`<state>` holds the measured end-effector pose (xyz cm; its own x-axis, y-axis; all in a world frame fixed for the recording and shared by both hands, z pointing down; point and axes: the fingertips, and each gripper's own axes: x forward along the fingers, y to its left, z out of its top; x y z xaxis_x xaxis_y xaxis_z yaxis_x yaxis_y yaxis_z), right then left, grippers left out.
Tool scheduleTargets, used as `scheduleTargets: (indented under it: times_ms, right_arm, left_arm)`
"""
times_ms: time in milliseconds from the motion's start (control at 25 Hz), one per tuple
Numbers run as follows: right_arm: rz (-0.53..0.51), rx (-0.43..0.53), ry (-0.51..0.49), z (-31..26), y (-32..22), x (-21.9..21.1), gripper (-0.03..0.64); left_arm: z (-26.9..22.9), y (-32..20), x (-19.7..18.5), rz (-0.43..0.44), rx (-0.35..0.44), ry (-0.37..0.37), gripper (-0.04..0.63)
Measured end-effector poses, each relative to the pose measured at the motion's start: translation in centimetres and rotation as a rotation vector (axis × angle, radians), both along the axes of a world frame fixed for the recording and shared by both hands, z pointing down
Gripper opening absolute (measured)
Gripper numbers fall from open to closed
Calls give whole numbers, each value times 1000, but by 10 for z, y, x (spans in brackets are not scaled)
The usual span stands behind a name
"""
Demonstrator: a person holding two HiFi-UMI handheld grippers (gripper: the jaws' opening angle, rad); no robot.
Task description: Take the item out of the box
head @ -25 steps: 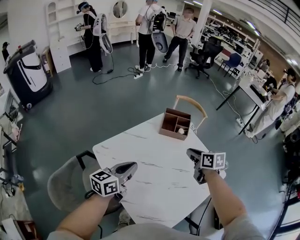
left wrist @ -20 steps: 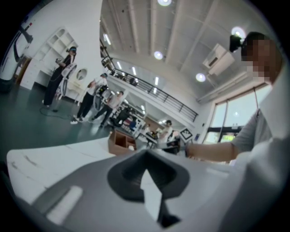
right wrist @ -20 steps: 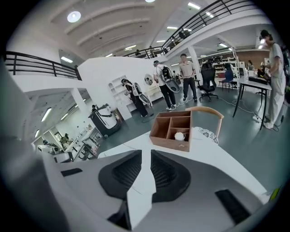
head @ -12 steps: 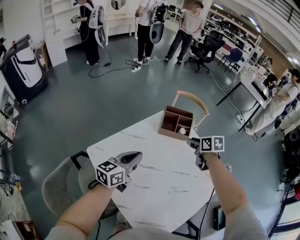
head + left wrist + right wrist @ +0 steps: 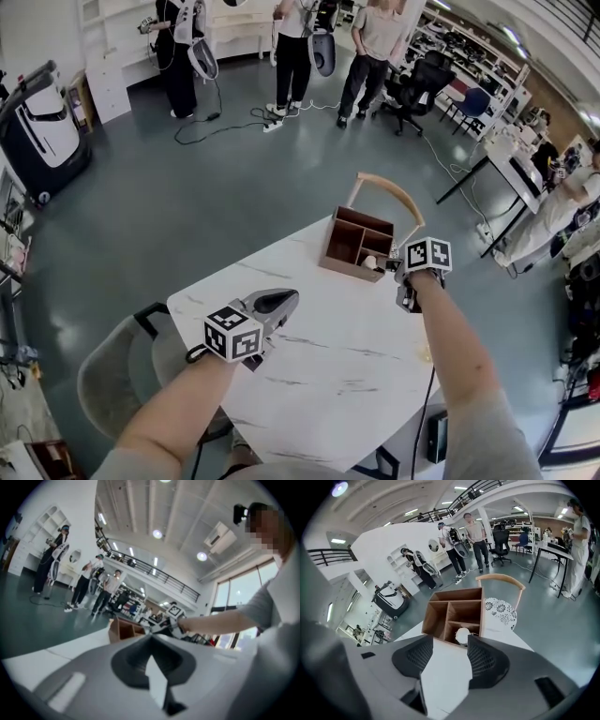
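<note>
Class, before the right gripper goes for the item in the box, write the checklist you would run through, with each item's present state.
1. Right gripper jaws apart, having just been opening, nothing between them: ok.
2. White item in view in the box, in the compartment nearest that gripper: ok.
3. Gap between the jaws pointed at the item: ok, roughly.
4. Jaws around the item: not ok, they are short of the box.
5. Left gripper shut, empty, away from the box: ok.
6. Item loose in its compartment: cannot tell.
</note>
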<state>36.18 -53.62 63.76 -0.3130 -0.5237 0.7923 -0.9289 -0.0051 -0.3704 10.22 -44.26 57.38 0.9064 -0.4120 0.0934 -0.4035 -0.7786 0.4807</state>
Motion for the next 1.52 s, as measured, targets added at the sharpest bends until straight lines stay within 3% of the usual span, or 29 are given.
scheduleTargets:
  times_ms: [440, 800, 1160, 1520]
  right_arm:
    - [13, -145, -31, 35, -20, -2, 241]
    - [20, -239, 36, 57, -23, -6, 253]
    - [34, -293, 101, 76, -26, -7, 259]
    - [12, -326, 65, 78, -26, -8, 261]
  left_arm:
    - [22, -8, 6, 16, -33, 7, -3]
    - [26, -11, 2, 17, -29, 15, -3]
    - [34, -8, 1, 24, -45, 35, -3]
    - [39, -9, -8, 6, -64, 55, -3]
